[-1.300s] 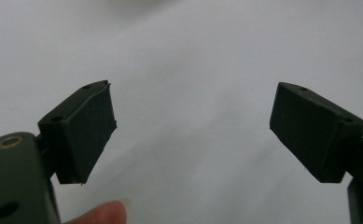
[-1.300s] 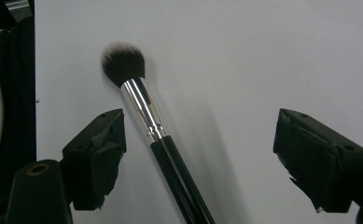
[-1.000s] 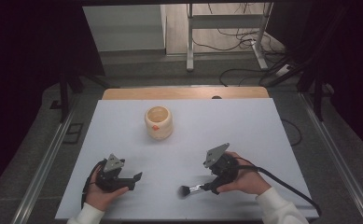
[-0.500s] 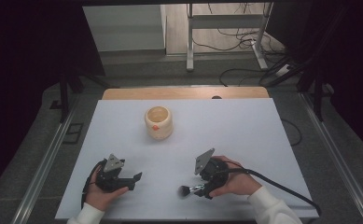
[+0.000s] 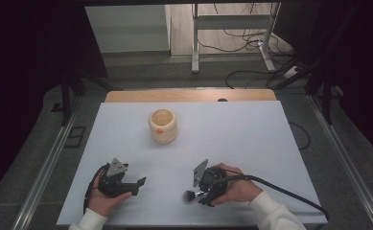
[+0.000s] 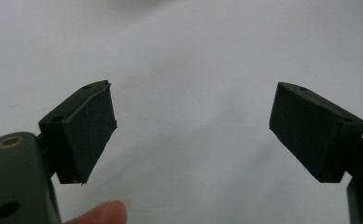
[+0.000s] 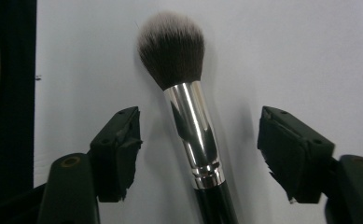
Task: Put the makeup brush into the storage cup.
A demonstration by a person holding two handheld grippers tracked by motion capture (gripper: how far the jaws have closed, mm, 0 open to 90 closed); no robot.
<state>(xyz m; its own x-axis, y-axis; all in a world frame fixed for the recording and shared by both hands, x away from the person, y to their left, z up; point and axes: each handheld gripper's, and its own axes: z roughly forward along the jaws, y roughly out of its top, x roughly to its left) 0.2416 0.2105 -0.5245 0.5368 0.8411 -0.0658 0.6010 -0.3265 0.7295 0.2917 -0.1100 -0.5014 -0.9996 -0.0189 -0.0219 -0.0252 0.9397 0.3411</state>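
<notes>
Right gripper (image 7: 198, 154): jaws spread, straddling makeup brush (image 7: 188, 107), not touching; brush lies on white table (image 5: 251, 143), lower centre of high view. Left gripper (image 6: 191, 135): spread, holding nothing, lower left.

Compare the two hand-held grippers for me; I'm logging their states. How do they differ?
The right hand-held gripper has a makeup brush lying between its open jaws; the left hand-held gripper frames only bare white table. Both are open, ungripped, and hand-held near the table's front edge.
</notes>
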